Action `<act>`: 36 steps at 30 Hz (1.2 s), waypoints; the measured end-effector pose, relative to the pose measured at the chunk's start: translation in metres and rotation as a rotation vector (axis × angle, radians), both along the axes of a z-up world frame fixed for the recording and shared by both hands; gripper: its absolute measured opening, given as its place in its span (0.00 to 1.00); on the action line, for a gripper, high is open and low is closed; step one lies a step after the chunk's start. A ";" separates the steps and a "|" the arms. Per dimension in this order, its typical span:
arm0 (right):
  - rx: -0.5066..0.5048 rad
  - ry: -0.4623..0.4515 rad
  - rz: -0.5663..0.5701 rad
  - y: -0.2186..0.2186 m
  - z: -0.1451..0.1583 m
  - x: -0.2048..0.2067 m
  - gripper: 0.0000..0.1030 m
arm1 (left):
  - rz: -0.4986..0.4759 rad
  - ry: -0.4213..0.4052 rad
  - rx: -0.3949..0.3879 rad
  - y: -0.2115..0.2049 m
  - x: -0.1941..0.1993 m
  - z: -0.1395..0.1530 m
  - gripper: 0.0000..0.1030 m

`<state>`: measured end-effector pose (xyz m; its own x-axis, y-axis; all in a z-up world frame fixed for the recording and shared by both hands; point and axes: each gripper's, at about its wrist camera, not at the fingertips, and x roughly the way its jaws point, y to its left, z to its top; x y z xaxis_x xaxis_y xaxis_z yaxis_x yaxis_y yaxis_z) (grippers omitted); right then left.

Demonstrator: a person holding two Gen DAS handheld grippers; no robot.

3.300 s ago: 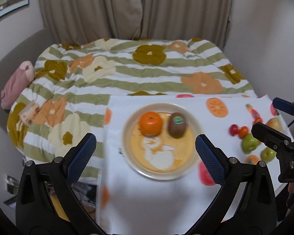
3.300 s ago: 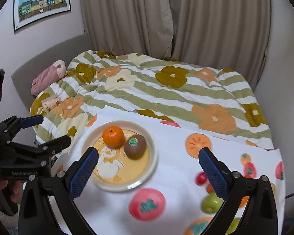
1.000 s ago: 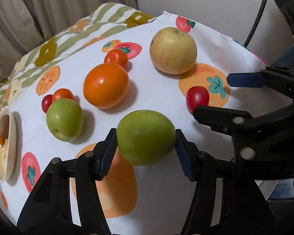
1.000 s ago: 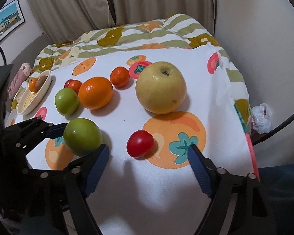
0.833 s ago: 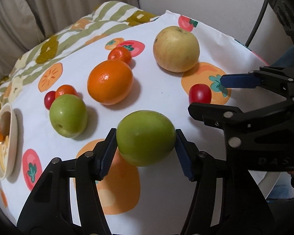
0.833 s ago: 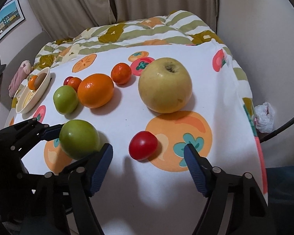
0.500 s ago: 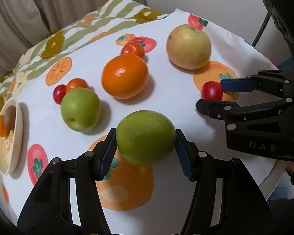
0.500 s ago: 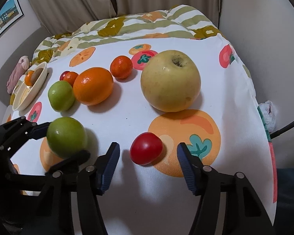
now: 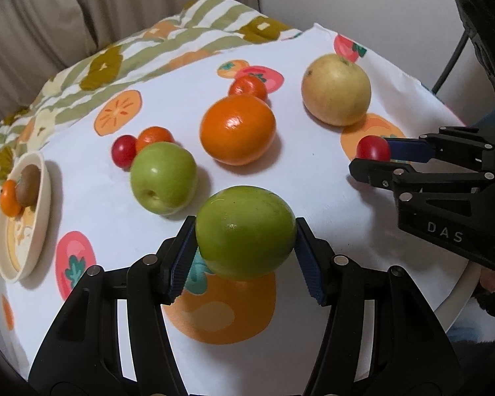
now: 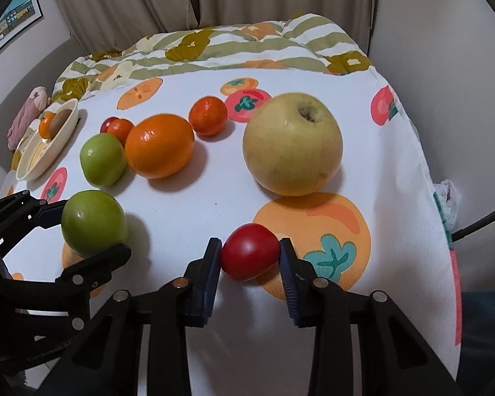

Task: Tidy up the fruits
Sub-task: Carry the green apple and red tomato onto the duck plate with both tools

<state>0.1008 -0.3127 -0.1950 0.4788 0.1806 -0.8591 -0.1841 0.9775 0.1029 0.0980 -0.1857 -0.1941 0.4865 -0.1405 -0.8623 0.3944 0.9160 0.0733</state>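
left tongs [image 9: 246, 257] gripping green apple [image 9: 245, 232], seemingly just off the desk [image 9: 313, 178] | right tongs [image 10: 250, 265] bracketing tomato [image 10: 249, 251], contact unclear | squeezing gently, lifting straight, avoiding yellow apple [image 10: 292, 143], heading for plate [image 9: 38, 231]

The only clear lettering is "DAS", in pale capitals on the black body of the right gripper [image 9: 373, 161], seen from the left wrist view at the right side of the picture. In the right wrist view, the black body of the left gripper [image 10: 92, 231] carries a faint line of raised lettering near the lower left corner, too dim and distorted to read. The fruits and the printed cloth show no readable text.
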 end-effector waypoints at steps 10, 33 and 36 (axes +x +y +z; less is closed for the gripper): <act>0.013 -0.082 0.030 0.015 0.043 -0.001 0.31 | 0.055 -0.065 -0.032 0.025 -0.002 0.038 0.60; 0.094 -0.224 0.240 0.172 0.130 0.019 0.32 | 0.325 -0.217 -0.044 0.206 0.000 0.126 0.60; 0.112 -0.215 0.260 0.201 0.130 0.022 0.32 | 0.355 -0.216 -0.039 0.239 0.002 0.128 0.60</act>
<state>0.1231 -0.1122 -0.0646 0.5726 0.4072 -0.7115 -0.4540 0.8802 0.1383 0.1000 0.0536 -0.0660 0.6797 0.0383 -0.7325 0.0327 0.9961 0.0824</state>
